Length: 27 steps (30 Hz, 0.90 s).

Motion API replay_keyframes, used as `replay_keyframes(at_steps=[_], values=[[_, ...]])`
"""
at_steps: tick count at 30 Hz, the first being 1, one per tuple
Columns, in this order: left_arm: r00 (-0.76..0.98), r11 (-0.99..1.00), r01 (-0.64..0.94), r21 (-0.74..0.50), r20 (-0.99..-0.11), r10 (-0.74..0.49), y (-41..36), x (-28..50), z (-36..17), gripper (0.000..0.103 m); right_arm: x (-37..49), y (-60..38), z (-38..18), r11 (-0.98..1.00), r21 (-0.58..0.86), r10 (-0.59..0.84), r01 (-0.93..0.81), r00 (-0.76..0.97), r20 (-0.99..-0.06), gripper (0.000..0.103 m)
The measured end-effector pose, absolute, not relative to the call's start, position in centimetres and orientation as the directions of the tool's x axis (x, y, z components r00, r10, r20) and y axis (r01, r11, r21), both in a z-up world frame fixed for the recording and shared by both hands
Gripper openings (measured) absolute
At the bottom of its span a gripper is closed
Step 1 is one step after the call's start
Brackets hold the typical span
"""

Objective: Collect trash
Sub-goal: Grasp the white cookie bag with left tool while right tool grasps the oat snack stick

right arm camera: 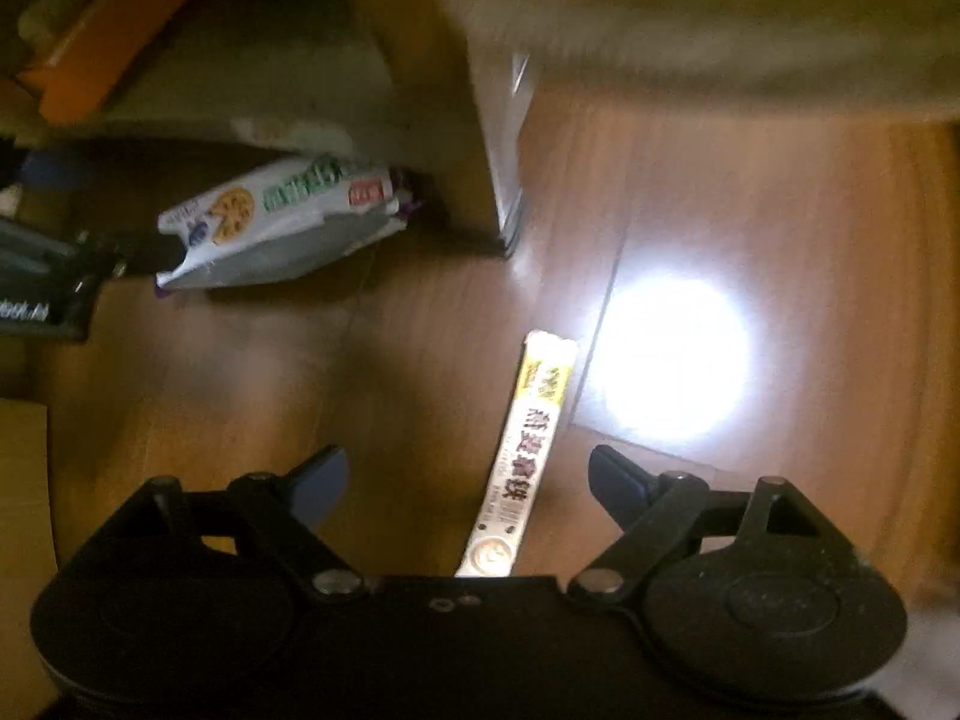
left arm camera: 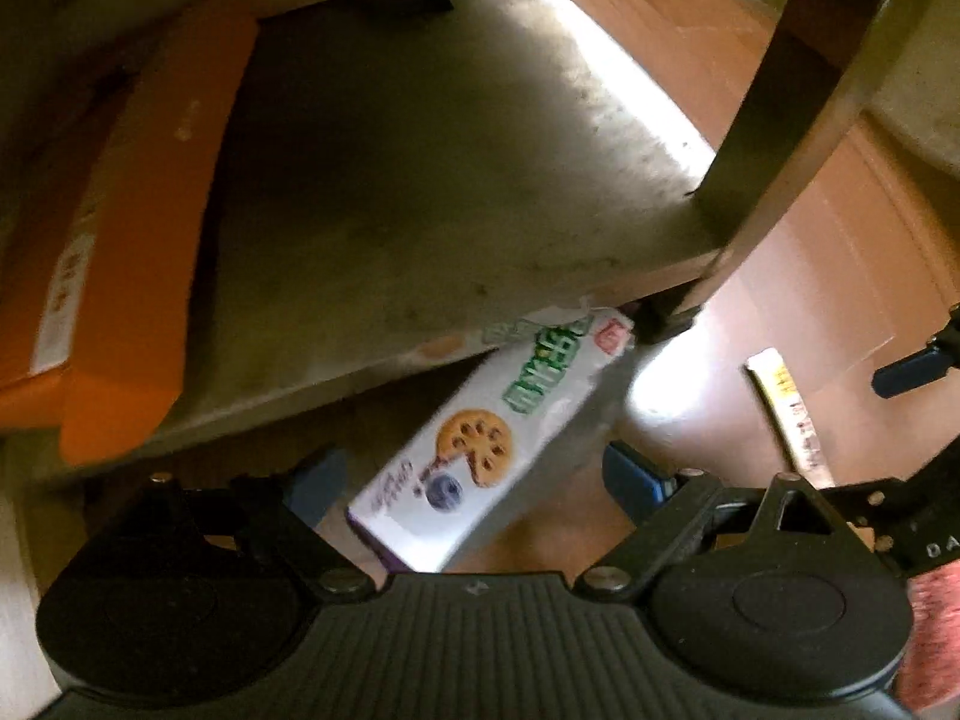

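Wooden floor (right arm camera: 300, 372) is carrying both pieces of trash, the white biscuit packet (left arm camera: 480, 450) lying diagonally between the left gripper (left arm camera: 474, 474)'s spread fingers, far end tucked under the low table (left arm camera: 420, 180), while the slim sachet (right arm camera: 522, 456) is stretching lengthwise between the right gripper (right arm camera: 465, 480)'s parted, untouching fingers.

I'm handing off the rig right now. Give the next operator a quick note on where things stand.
Left gripper: open, above the cookie wrapper on the floor, one end by the table's edge.
Right gripper: open, above the coffee stick sachet, not gripping it.
Done: nothing picked up in these views.
Left: close on each piece, lift and bin both. No bin in view.
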<state>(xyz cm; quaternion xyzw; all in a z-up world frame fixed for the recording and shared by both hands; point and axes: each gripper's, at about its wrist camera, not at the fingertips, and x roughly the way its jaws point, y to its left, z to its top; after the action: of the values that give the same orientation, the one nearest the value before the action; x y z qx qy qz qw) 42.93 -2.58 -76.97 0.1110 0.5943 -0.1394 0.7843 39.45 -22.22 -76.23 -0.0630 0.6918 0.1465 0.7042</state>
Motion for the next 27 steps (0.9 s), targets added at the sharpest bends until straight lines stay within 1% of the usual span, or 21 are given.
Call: replay_keyframes(at_steps=[6, 9, 12, 14, 15, 18, 19, 20, 22, 23, 25, 27], values=[[0.215, 0.891, 0.454, 0.004, -0.971, -0.106, -3.0, 43.6, -80.9, 0.093, 39.6, -21.3, -79.2, 0.959, 0.099, 0.099, -0.265, -0.014, -0.995, 0.088], [0.194, 0.879, 0.477, 0.000, -0.975, -0.106, -3.4, 43.5, -82.4, 0.093, 39.9, -21.3, -80.4, 0.971, 0.065, 0.062, -0.231, -0.020, -0.998, 0.078], [0.205, 0.878, 0.478, 0.016, -0.974, -0.094, -3.8, 43.4, -83.5, 0.093, 39.8, -21.8, -81.9, 0.985, 0.029, 0.022, -0.173, -0.044, -0.999, 0.075], [0.197, 0.889, 0.459, 0.004, -0.976, -0.098, -3.8, 43.7, -84.0, 0.093, 39.7, -22.3, -82.6, 0.990, 0.021, 0.013, -0.136, -0.062, -0.998, 0.069], [0.188, 0.896, 0.444, -0.010, -0.977, -0.104, -3.7, 43.9, -84.2, 0.093, 39.6, -22.3, -82.8, 0.991, 0.015, 0.006, -0.132, -0.070, -0.997, 0.063], [0.163, 0.914, 0.403, -0.043, -0.980, -0.118, -3.2, 44.4, -84.7, 0.092, 39.3, -22.0, -82.9, 0.989, -0.015, -0.024, -0.147, -0.055, -0.998, 0.060], [0.159, 0.920, 0.390, -0.047, -0.980, -0.117, -3.1, 44.6, -84.8, 0.092, 39.2, -21.9, -82.8, 0.988, -0.021, -0.029, -0.152, -0.049, -0.998, 0.057], [0.156, 0.927, 0.372, -0.054, -0.981, -0.119, -2.8, 44.7, -85.0, 0.086, 39.0, -21.8, -82.8, 0.987, -0.034, -0.041, -0.159, -0.042, -0.998, 0.054], [0.141, 0.943, 0.324, -0.070, -0.983, -0.121, -2.2, 45.1, -85.1, 0.074, 38.6, -21.2, -83.1, 0.984, -0.046, -0.052, -0.174, -0.029, -0.998, 0.046], [0.138, 0.951, 0.298, -0.078, -0.983, -0.123, -1.8, 45.2, -85.0, 0.074, 38.2, -21.1, -83.1, 0.983, -0.046, -0.052, -0.178, -0.027, -0.998, 0.043], [0.141, 0.964, 0.253, -0.081, -0.983, -0.120, -1.2, 45.4, -84.9, 0.072, 37.9, -20.8, -83.1, 0.981, -0.046, -0.051, -0.188, -0.023, -0.998, 0.025], [0.142, 0.972, 0.225, -0.072, -0.984, -0.106, -0.8, 45.4, -84.8, 0.069, 37.8, -20.3, -82.9, 0.980, -0.044, -0.050, -0.193, -0.026, -0.998, 0.022]])
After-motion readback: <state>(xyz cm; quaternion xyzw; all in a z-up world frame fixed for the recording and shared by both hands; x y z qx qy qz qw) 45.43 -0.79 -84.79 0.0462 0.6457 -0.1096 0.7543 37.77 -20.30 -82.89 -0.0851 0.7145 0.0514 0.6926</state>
